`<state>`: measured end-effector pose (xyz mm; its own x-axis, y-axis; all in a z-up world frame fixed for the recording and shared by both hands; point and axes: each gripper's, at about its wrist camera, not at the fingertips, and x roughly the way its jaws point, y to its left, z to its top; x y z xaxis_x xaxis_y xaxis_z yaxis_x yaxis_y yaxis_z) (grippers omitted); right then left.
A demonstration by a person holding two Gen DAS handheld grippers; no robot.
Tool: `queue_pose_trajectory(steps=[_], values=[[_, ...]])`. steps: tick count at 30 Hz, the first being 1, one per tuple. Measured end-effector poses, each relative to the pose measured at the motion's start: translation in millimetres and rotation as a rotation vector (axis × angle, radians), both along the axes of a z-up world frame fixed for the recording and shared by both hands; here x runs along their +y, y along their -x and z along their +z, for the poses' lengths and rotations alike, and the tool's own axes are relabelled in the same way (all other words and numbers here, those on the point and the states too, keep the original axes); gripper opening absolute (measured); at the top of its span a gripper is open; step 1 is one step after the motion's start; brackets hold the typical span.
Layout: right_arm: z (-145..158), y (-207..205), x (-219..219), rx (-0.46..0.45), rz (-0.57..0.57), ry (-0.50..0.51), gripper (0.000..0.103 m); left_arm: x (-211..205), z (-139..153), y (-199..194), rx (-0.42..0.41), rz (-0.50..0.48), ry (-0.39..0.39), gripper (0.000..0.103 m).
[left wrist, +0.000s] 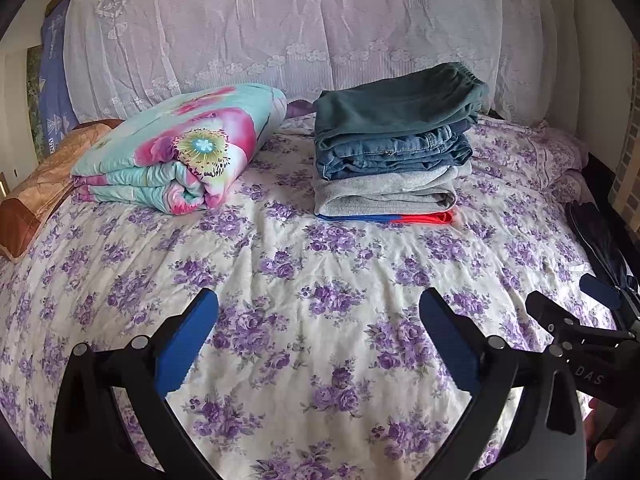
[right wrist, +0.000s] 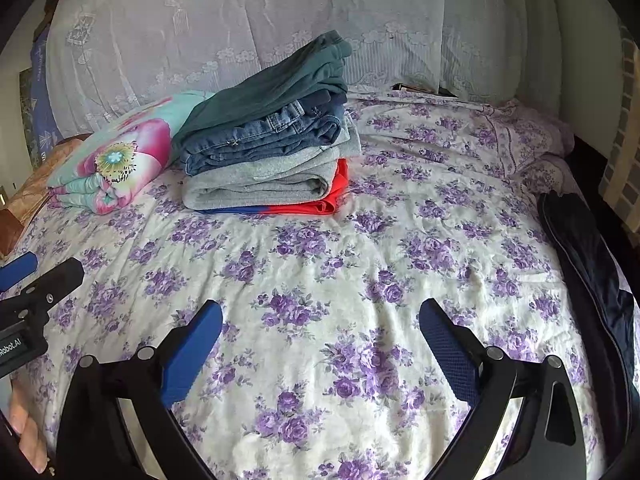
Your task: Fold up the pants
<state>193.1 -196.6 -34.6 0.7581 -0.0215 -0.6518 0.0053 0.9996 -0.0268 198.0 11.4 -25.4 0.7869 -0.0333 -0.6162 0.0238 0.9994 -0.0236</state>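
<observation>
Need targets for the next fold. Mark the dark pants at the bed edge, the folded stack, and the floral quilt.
dark pants (right wrist: 588, 280), right wrist view, on the middle of the unfolded fabric.
folded stack (left wrist: 392, 148), left wrist view, on the denim layer.
floral quilt (left wrist: 180, 140), left wrist view, on its top face.

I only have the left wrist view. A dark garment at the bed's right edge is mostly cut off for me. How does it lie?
Observer: The dark navy garment lies unfolded in a long strip along that edge, apart from the stack of folded pants.
Operator: Is the right gripper holding anything? I see just one blue pad.
Observer: No. The right gripper has its jaws wide open over the purple floral bedsheet, with nothing between them.
Operator: Anything else right of the stack?
Observer: A flat dark object lies at the foot of the white lace curtain; I cannot tell what it is.
</observation>
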Motion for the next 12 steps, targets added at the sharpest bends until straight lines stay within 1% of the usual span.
queue_pose_trajectory(steps=[12], values=[[-0.6, 0.7, 1.4, 0.001, -0.002, 0.000, 0.099, -2.5, -1.8, 0.8, 0.012, -0.008, -0.005, 0.098]])
